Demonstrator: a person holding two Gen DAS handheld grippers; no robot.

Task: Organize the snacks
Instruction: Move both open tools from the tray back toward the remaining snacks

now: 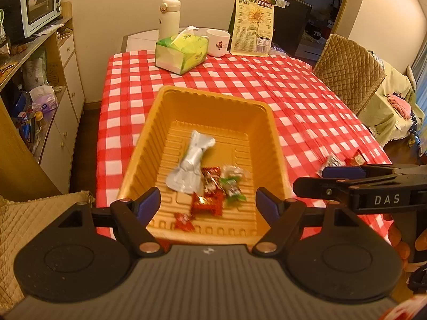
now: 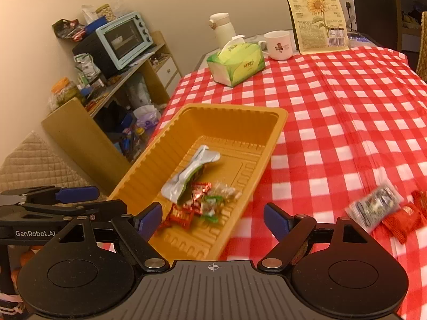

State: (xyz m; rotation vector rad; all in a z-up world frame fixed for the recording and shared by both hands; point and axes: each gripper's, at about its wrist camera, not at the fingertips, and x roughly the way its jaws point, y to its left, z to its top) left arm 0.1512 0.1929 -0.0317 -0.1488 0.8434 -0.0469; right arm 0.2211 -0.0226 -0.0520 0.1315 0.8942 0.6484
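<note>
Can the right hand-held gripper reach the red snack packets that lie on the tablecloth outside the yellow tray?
Probably yes. The right hand-held gripper is open and holds nothing, and the red snack packets lie uncovered on the tablecloth just to its right, beside a clear wrapped snack. Nothing stands between.

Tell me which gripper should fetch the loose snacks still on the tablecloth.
Right, probably. The loose snacks lie just right of the right gripper, outside the orange tray. The left gripper hangs over the tray, farther away. Both are empty.
</note>
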